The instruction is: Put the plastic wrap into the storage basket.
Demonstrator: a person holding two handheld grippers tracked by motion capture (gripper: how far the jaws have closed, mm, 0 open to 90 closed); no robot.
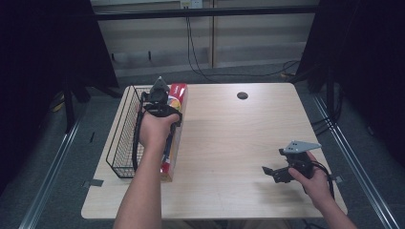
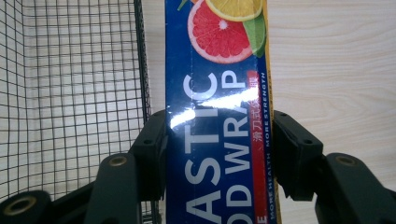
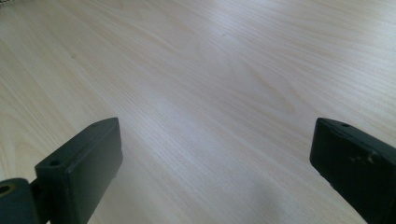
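Observation:
A long plastic wrap box (image 1: 175,125) lies on the wooden table (image 1: 229,143), right beside a black wire basket (image 1: 125,133). Its blue face with white letters and citrus pictures (image 2: 219,116) runs up the middle of the left gripper view. My left gripper (image 1: 161,102) is over the box's far half, and its two jaws press both long sides of the box (image 2: 219,154). My right gripper (image 1: 273,172) is held low over the table's near right part. In the right gripper view its jaws stand wide apart over bare wood (image 3: 210,140), with nothing between them.
The wire basket's mesh (image 2: 70,93) sits just left of the box, with table wood showing through it. A small dark round hole (image 1: 242,95) marks the far middle of the table. Cables hang behind the table's far edge.

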